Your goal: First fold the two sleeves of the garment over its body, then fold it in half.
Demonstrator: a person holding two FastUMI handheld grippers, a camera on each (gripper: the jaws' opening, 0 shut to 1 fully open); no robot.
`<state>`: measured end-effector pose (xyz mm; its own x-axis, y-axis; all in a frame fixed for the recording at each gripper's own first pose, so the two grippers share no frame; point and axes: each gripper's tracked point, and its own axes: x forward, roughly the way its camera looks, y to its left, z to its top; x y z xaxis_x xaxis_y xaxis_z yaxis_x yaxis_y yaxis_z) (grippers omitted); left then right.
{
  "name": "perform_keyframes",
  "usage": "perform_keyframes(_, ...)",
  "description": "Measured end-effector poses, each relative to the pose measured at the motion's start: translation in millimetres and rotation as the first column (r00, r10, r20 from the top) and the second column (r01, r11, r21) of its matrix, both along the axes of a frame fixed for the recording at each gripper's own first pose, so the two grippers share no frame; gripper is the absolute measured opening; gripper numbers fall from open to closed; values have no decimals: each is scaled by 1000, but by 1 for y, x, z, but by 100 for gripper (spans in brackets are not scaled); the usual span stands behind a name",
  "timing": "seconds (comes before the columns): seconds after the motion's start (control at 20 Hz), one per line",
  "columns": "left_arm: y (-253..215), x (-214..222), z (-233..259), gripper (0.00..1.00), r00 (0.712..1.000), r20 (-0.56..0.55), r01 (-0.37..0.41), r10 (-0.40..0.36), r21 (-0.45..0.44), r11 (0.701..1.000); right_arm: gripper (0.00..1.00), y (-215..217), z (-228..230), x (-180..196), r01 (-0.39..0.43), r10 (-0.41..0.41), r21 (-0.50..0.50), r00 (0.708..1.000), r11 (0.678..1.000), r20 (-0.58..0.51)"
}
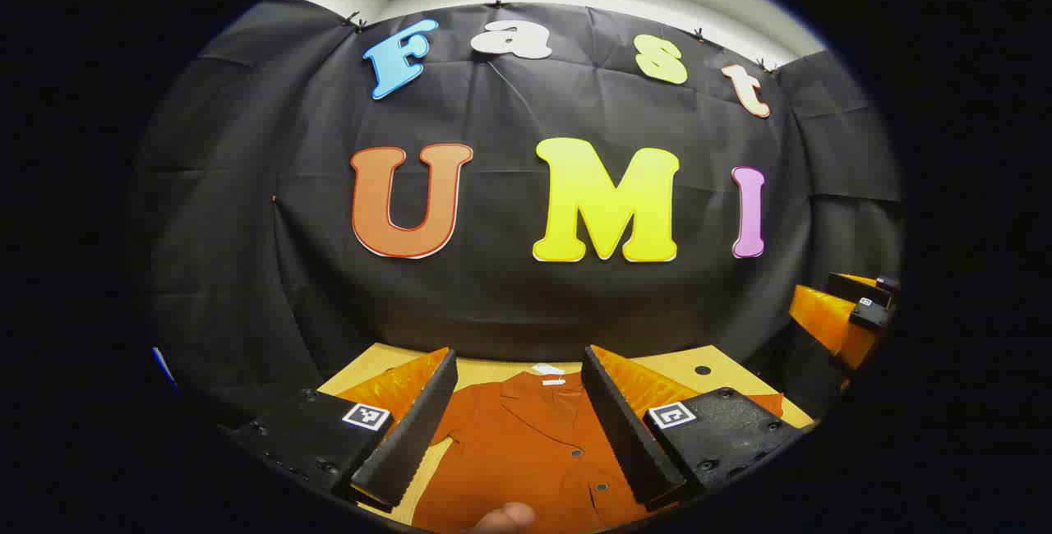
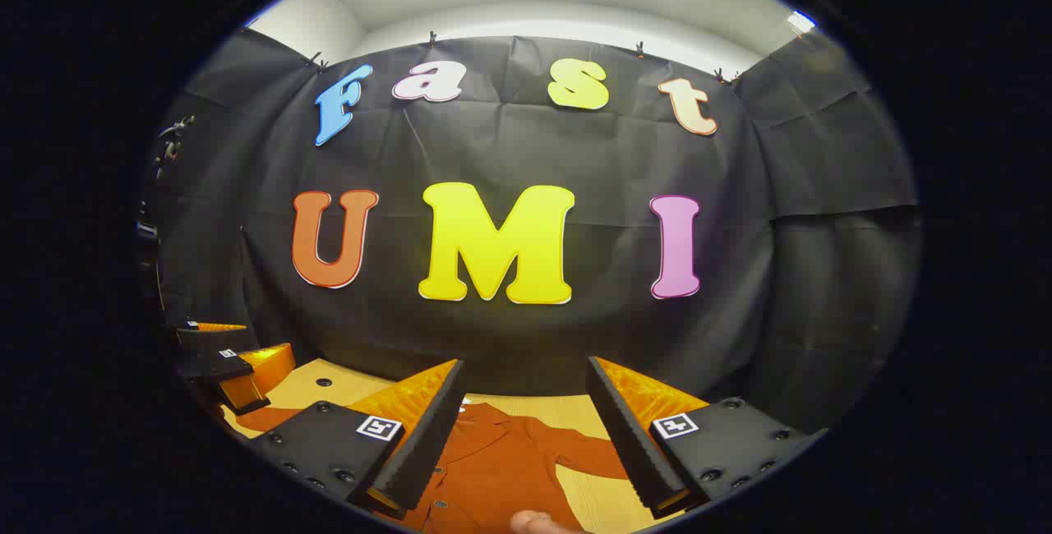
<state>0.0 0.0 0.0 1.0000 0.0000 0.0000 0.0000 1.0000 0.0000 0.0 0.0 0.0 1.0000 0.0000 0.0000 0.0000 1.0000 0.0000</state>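
Observation:
A rust-orange buttoned shirt [image 1: 526, 444] lies flat on the light wooden table [image 1: 715, 365], collar toward the far wall. My left gripper [image 1: 518, 415] hangs open above its chest and collar, nothing between the fingers. In the right gripper view the same shirt [image 2: 501, 464] spreads below, one sleeve [image 2: 588, 452] stretched to the right. My right gripper [image 2: 522, 435] stands open over it, holding nothing. The right gripper [image 1: 846, 312] also shows at the far right of the left gripper view. The left gripper [image 2: 230, 361] appears at the left edge of the right gripper view.
The black cloth wall [image 1: 526, 296] rises just behind the table's far edge. A small white tag [image 1: 549, 370] lies at the collar. A dark round hole [image 1: 701, 370] marks the tabletop. A fingertip [image 1: 505, 517] pokes in at the bottom edge.

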Motion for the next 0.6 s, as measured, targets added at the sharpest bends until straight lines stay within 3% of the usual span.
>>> perform_keyframes(0.6,-8,1,-6,98,1000,-8,9,-9,-12,1000,94,4,-10,5,-31,31,-11,999,999,-26)
